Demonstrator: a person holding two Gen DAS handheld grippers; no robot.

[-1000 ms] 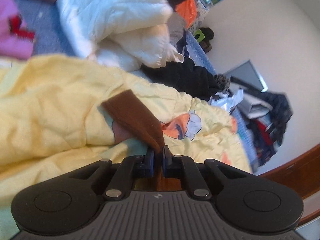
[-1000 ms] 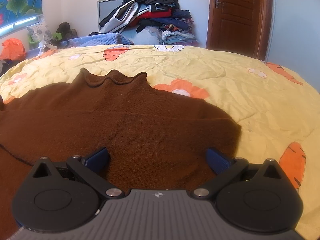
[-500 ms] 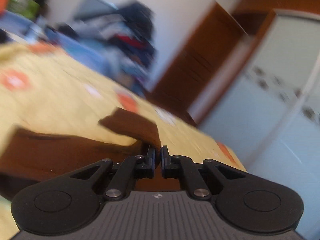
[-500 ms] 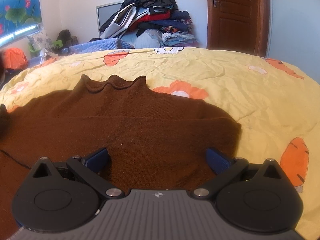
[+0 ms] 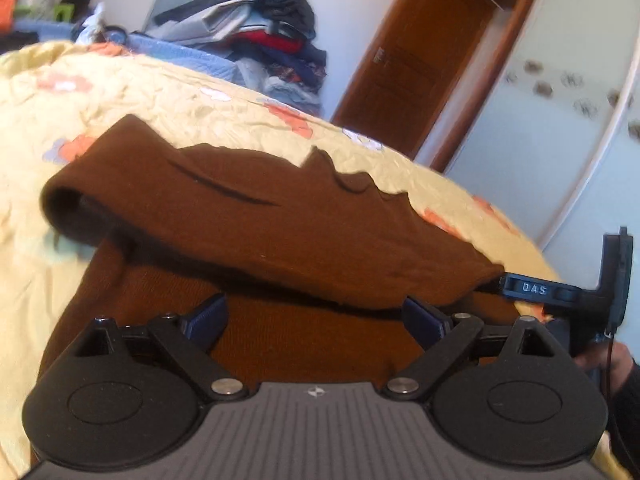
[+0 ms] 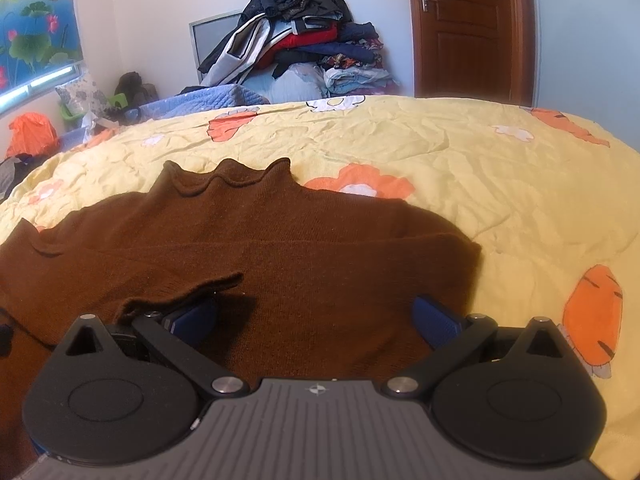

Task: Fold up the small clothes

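A brown knit sweater (image 6: 280, 248) lies flat on the yellow quilt (image 6: 480, 184), its wavy collar (image 6: 224, 178) pointing away. One sleeve (image 5: 260, 232) is folded across the body. My left gripper (image 5: 316, 316) is just short of the sleeve's near edge. Its jaws are opening wide, with only the sweater's body showing between the blue pads (image 5: 208, 316), and nothing is pinched. My right gripper (image 6: 314, 316) stands open low over the sweater. The sleeve's cuff (image 6: 180, 294) is draped over its left finger, which also shows as a black bar (image 5: 532, 289) in the left wrist view.
A heap of clothes (image 6: 304, 40) is piled against the far wall beyond the bed. A brown door (image 6: 468, 28) stands at the back right and a white wardrobe (image 5: 560, 100) to its right. A person's hand (image 5: 616, 364) holds the right gripper. An orange bag (image 6: 32, 132) sits far left.
The left gripper, shut on the sleeve, swung across over the sweater, then let go and opened. The sleeve now lies across the body, reaching the right gripper. The right gripper kept still.
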